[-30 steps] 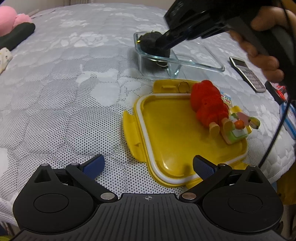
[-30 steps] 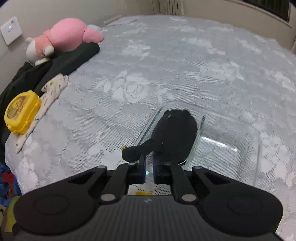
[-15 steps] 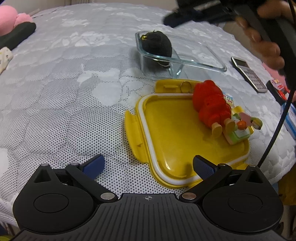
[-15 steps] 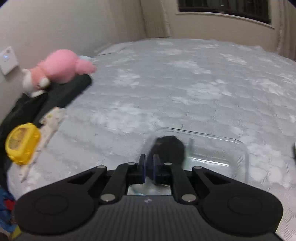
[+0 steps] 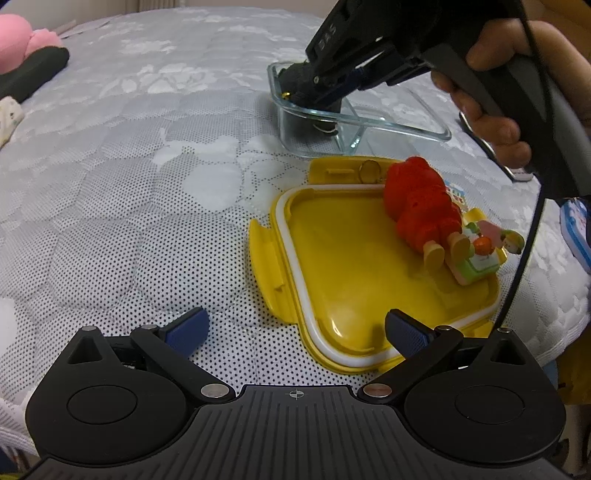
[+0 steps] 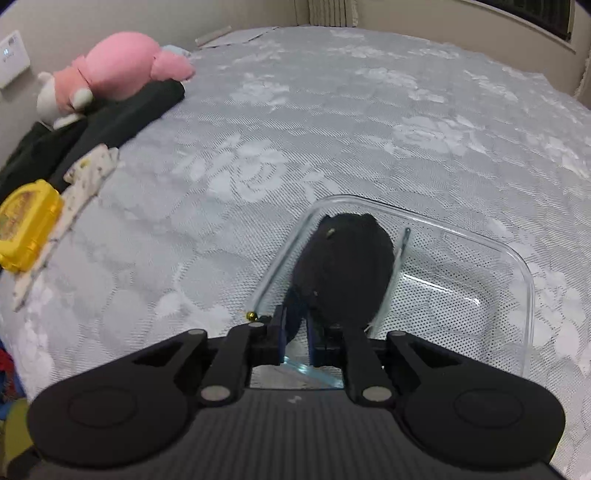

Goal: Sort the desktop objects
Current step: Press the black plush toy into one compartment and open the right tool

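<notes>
Hiding black plush (image 6: 345, 266), glass dish (image 6: 517, 258) cropped

Grey floral quilted bedspread (image 6: 332, 122), beige walls (image 6: 129, 14), dark window (image 6: 535, 14) at right.

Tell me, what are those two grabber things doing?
A person holds a gripper in each hand, sorting things. The right gripper is at the glass container, its jaws just opening a crack, part of the black fuzzy toy between them. The left gripper hovers open by the yellow lid, where a red toy lies.
</notes>
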A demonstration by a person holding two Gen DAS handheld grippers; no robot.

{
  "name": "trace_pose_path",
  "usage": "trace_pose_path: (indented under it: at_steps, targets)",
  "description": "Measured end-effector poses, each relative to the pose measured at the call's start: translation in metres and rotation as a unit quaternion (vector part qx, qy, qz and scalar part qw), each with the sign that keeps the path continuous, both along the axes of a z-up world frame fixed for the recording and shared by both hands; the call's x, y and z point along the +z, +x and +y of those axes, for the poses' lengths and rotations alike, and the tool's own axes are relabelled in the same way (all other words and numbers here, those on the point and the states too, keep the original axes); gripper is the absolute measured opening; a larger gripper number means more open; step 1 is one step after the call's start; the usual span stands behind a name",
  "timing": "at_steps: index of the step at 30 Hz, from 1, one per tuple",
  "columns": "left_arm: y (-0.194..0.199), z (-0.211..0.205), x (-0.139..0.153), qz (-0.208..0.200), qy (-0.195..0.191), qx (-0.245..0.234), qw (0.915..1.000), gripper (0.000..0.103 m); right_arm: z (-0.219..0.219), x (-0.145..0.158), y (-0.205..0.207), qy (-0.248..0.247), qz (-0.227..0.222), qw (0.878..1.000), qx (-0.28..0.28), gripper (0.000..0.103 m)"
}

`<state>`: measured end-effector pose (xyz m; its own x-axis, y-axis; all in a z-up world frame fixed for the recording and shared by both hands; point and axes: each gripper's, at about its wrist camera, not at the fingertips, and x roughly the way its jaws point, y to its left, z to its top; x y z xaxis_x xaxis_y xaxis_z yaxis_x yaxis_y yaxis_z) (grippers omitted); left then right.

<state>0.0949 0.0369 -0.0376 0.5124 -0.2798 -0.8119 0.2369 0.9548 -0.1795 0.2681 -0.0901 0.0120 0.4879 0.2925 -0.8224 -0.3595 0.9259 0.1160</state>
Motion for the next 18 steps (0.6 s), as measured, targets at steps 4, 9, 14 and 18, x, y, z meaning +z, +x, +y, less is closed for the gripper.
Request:
trace_pose_path:
  at_steps: [4,9,14,18]
  targets:
    - [0.001,0.000,0.000,0.000,0.000,0.000,1.0000,0.103,-0.003,-0.007,0.007,0.012,0.016,1.000,-0.001,0.014]
    - [0.000,-0.002,-0.001,-0.001,0.006,-0.001,1.0000,0.103,-0.001,-0.008,0.009,0.005,0.019,1.000,0.007,0.014]
    - [0.001,-0.002,-0.002,-0.001,0.007,-0.004,1.0000,0.103,-0.002,-0.014,0.014,-0.009,0.037,0.999,0.001,0.014]
    - [0.001,-0.002,-0.002,-0.002,0.008,-0.005,0.9999,0.103,-0.005,-0.013,0.014,-0.008,0.040,0.999,0.000,0.016]
